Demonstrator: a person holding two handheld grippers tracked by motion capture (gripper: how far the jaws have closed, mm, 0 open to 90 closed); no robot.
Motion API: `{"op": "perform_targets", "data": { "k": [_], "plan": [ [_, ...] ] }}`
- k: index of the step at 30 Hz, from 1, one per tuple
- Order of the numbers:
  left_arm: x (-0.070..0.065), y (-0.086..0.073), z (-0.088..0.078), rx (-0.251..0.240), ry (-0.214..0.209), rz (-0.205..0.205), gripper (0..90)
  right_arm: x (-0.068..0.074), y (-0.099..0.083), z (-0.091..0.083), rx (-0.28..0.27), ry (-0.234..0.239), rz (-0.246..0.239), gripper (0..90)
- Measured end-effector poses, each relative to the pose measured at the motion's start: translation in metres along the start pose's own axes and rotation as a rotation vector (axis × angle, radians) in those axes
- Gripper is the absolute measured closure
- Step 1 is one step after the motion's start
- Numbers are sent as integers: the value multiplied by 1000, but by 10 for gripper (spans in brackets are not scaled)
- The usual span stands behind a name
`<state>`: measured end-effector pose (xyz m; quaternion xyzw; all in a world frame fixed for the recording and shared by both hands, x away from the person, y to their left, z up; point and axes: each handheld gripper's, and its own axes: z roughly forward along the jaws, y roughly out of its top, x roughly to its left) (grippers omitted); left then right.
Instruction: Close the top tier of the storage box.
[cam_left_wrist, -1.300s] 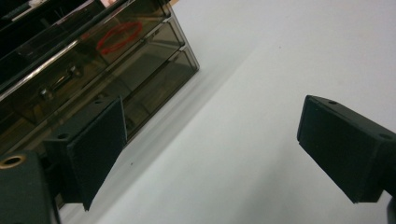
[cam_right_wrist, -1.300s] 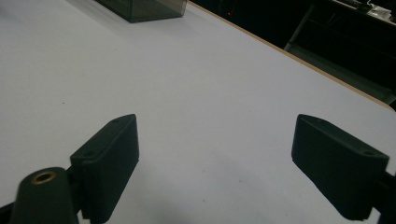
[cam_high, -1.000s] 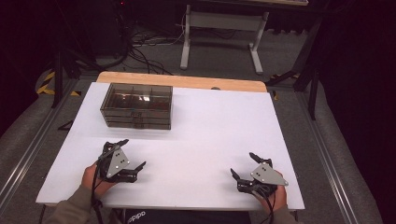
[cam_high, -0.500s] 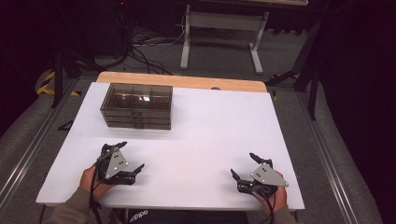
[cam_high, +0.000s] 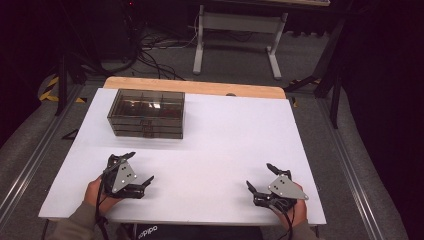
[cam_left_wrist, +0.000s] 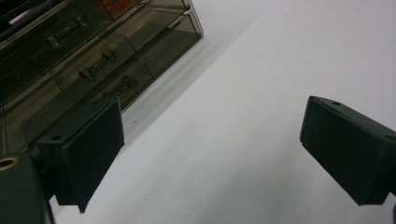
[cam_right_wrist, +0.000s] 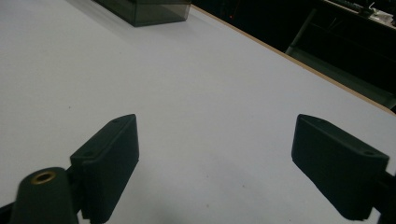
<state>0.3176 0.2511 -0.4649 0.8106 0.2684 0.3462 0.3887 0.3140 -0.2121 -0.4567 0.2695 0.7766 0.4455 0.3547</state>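
Note:
A smoked see-through drawer box (cam_high: 145, 112) stands at the back left of the white tabletop (cam_high: 230, 135). My left gripper (cam_high: 142, 166) rests near the front left edge, held by a hand, its jaws wide apart and empty. In the left gripper view the open gripper (cam_left_wrist: 210, 154) points at bare table, with the drawer box (cam_left_wrist: 93, 60) and its small handles just beyond the left jaw. My right gripper (cam_high: 258, 174) lies near the front right edge, also open with nothing in it. Far ahead of the open right gripper (cam_right_wrist: 217, 163) shows a corner of the box (cam_right_wrist: 149, 11).
A wooden strip (cam_high: 195, 87) runs along the table's far edge. Behind it on the floor stand a metal frame's legs (cam_high: 235, 30) and loose cables (cam_high: 150, 50). Rails run along both sides of the table.

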Motion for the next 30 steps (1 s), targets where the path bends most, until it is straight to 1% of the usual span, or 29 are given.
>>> {"op": "perform_targets", "data": {
  "k": [3, 4, 6, 9, 14, 27, 30],
  "plan": [
    [1, 0, 1, 2, -3, 1, 72, -1, 0, 0, -3, 0, 0, 158],
    [1, 0, 1, 7, 1, 8, 72, -1, 0, 0, -3, 0, 2, 159],
    [2, -1, 0, 1, 0, 0, 72, -1, 0, 0, -4, -3, 3, 159],
    [3, -1, 0, 5, 1, -8, 72, -1, 0, 0, -4, -1, 4, 159],
    [3, -1, 1, 10, 8, -5, 72, -1, 0, 0, -3, 0, 3, 159],
    [5, -2, 3, 12, 2, -14, 73, -2, -1, 0, -1, -3, 6, 159],
    [5, -2, 4, 15, -4, -10, 73, -3, -1, 0, 0, -5, 12, 158]
  ]
}}
